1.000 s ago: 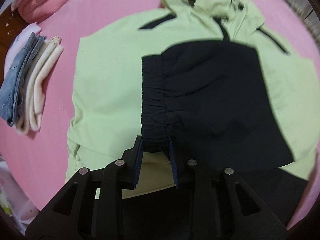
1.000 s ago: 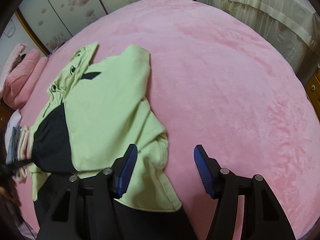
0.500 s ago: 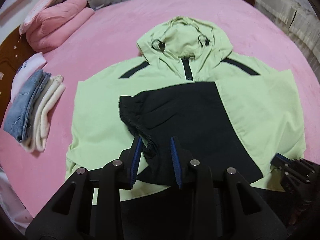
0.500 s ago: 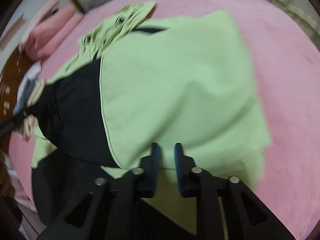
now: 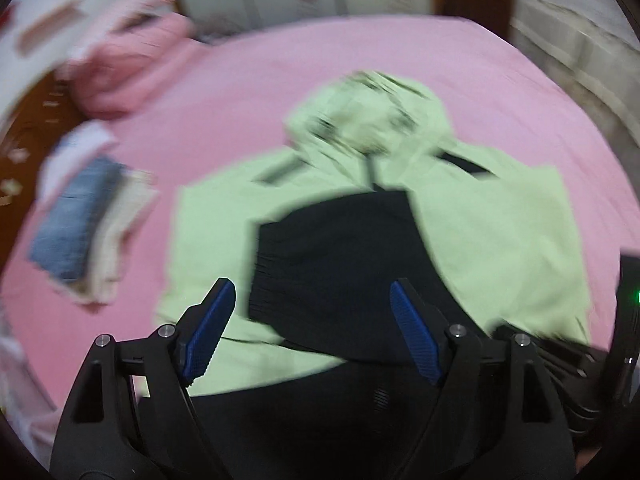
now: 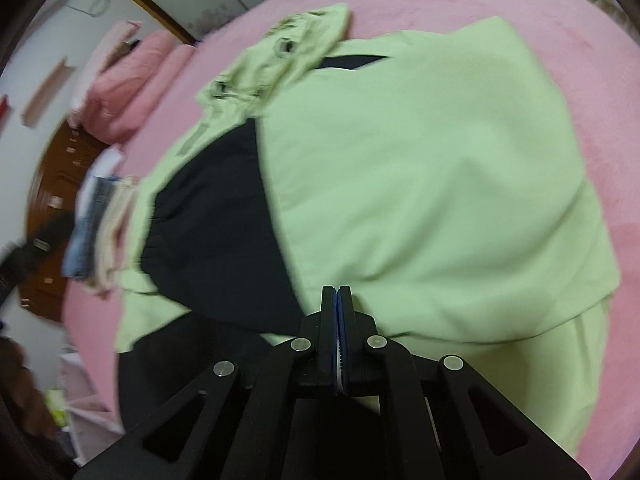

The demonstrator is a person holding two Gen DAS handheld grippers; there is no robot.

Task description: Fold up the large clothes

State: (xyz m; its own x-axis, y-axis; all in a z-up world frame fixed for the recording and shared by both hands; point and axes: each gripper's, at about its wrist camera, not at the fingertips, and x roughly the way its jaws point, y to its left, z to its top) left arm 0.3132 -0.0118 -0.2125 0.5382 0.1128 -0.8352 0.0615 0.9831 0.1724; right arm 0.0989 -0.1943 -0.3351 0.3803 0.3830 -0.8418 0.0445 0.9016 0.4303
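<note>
The light green hooded jacket [image 5: 492,232] lies spread on the pink bed [image 5: 248,92]. In the left wrist view its long axis runs up the frame, hood at upper centre and hem at the bottom; in the right wrist view that axis tilts, hood toward the upper left. A black sleeve [image 5: 340,264] is folded across its front, the elastic cuff pointing left. The green sleeve on the other side is folded over the body and fills the right of the right wrist view.

The left gripper [image 5: 312,328] hovers over the lower part of the black sleeve, its jaws opening, blue pads well apart and clear of the cloth. Half a second ago those pads pinched the cuff; now the cuff lies free on the jacket.

The right gripper [image 6: 339,332] sits at the lower centre of its frame, at the near edge of the folded green sleeve. Its jaws are pressed together; whether cloth is caught between them I cannot tell. A second ago they stood wide.

A stack of folded clothes [image 5: 84,232] lies at the left.
</note>
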